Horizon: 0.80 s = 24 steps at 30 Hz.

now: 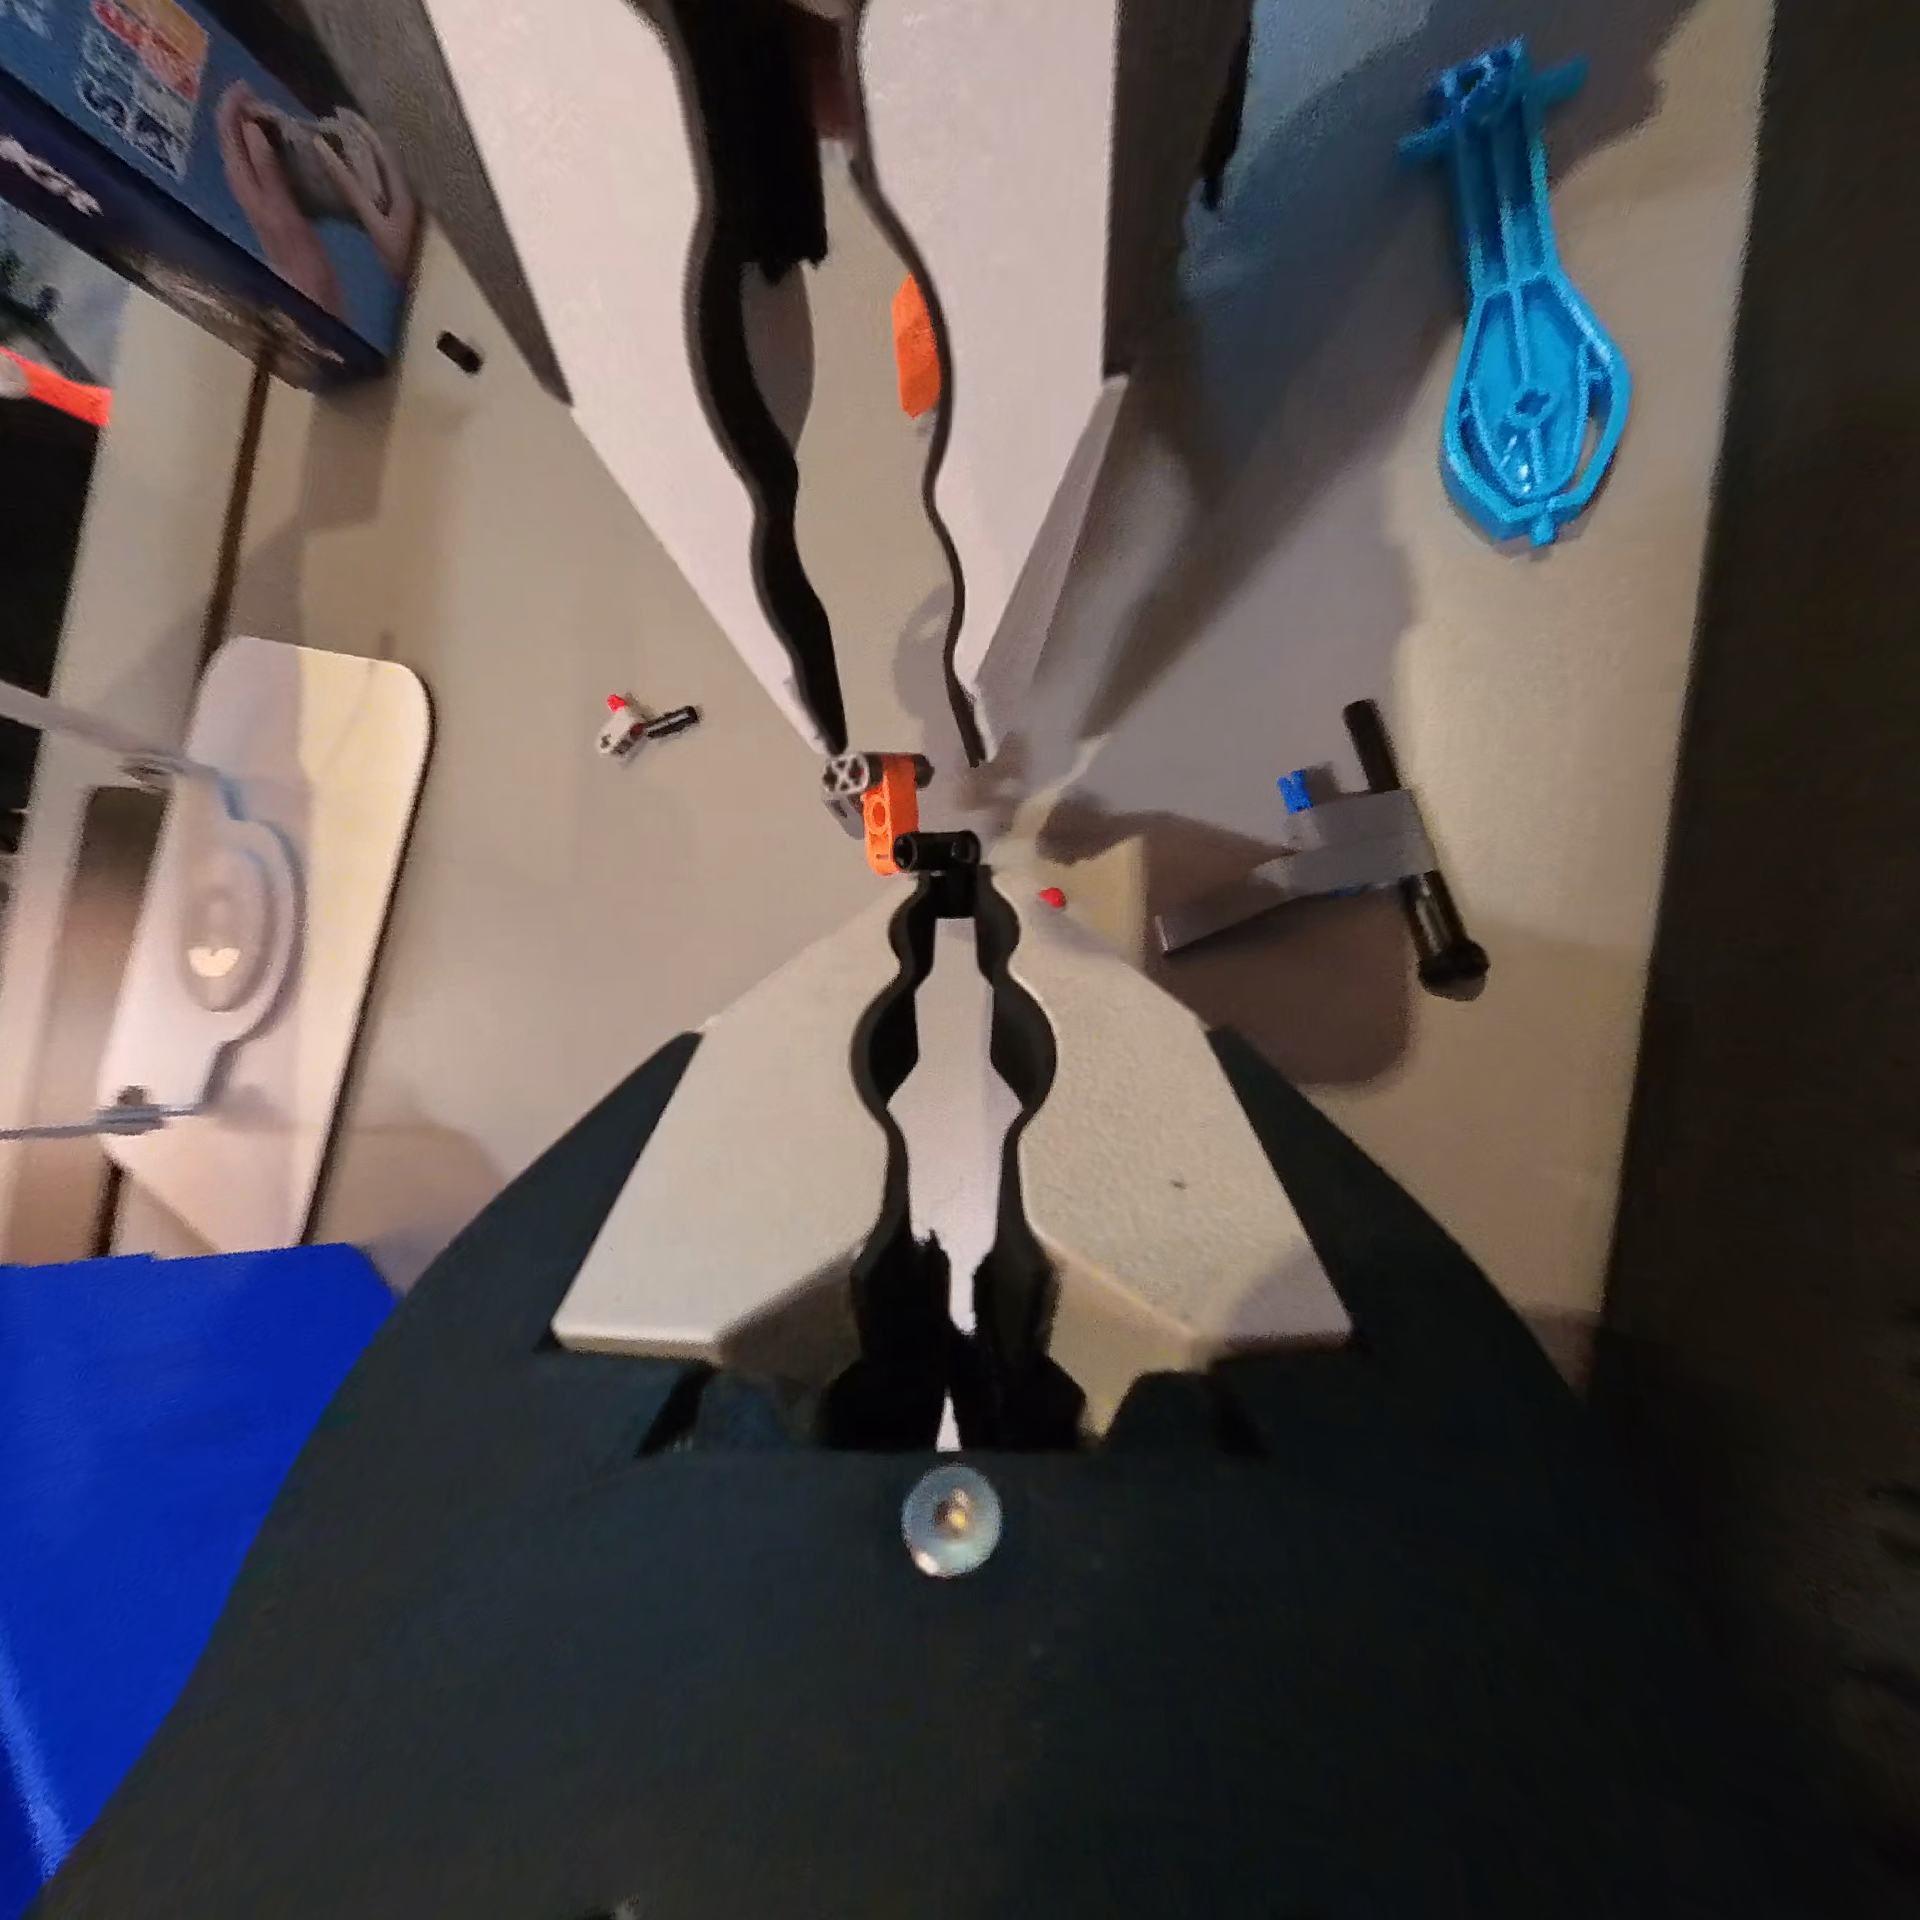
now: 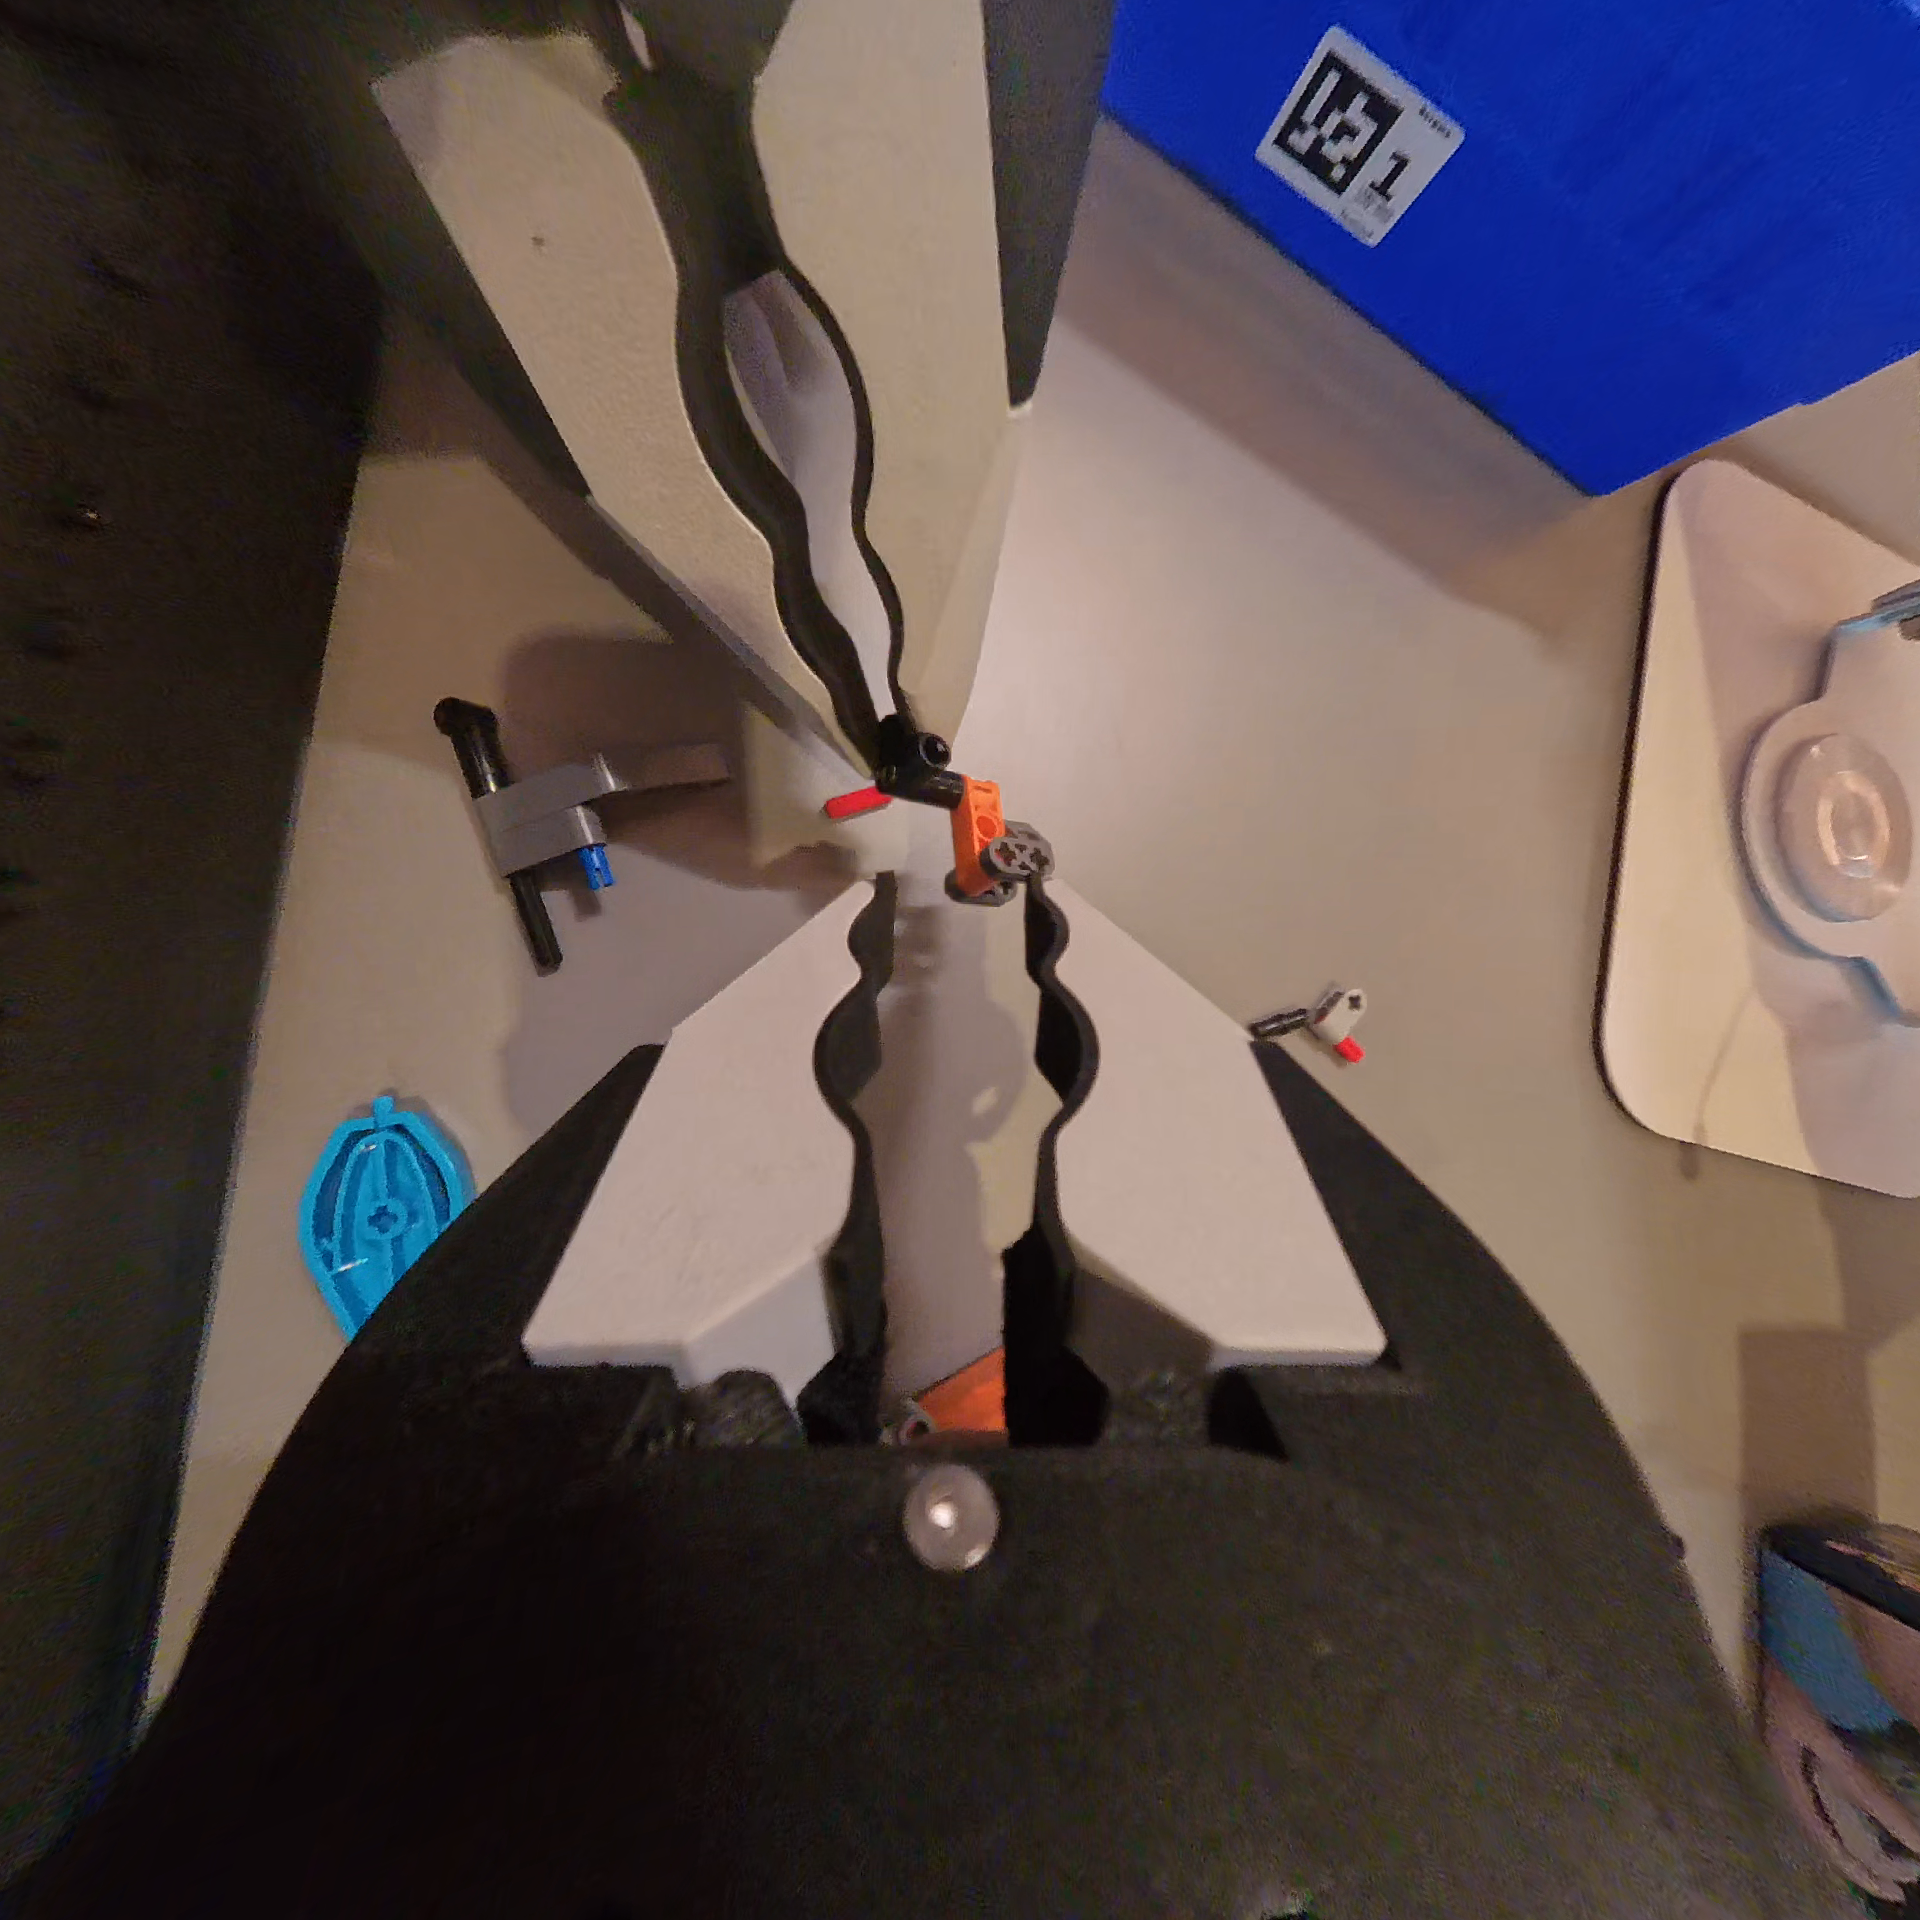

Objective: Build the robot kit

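Orange connector piece [image 1: 883,821], joined to a small grey cross-holed piece [image 1: 847,774] and a black pin connector [image 1: 938,852], hung in the air between the two grippers above the pale tabletop [image 1: 520,883]. In the left wrist view, the left gripper [image 1: 948,896] had its tips closed on the black pin connector, while the right gripper [image 1: 902,750] reached in from the far side and pinched the grey and orange end. The right wrist view showed the same meeting: the right gripper [image 2: 961,888] gripped the small assembly at the grey piece [image 2: 1020,857], and the orange piece [image 2: 977,836] ran up to the black connector [image 2: 912,767]. On the table lay a light-blue plastic frame [image 1: 1522,374], a grey beam with a black axle [image 1: 1387,842], a tiny red piece [image 1: 1052,898], and a small white-and-black piece [image 1: 639,724]. A blue box [image 2: 1558,260] stood near a white board [image 2: 1766,831].
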### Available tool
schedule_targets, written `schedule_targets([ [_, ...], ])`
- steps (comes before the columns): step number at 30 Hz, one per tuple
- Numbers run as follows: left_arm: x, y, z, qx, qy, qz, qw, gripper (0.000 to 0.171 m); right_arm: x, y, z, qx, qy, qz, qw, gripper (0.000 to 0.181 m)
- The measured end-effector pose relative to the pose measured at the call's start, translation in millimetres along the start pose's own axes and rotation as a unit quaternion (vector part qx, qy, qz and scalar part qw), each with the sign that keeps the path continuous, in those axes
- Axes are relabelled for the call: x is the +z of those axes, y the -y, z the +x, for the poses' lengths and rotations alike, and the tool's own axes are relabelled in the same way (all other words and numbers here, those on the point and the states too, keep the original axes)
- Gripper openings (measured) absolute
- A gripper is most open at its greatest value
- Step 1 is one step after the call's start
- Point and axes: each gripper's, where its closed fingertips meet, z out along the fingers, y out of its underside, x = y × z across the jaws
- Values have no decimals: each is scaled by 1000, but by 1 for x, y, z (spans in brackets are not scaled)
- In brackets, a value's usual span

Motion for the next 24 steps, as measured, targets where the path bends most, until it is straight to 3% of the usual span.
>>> schedule_targets([
  [9, -15, 8, -10, 152, 67, -82, 983, 6, -25, 21, 7, -39, -32, 51, 997, 30],
  [13, -17, 14, -9, 216, 75, -108, 968, 6, -18, 14, 4, -63, -37, 28, 997, 31],
  [20, -22, 16, -16, 248, 80, -124, 957, 6, -26, -4, -1, -58, -12, -22, 998, 19],
  [24, -25, 21, -17, 261, 77, -125, 954, 5, -33, 5, 5, -29, -14, 12, 999, 26],
])
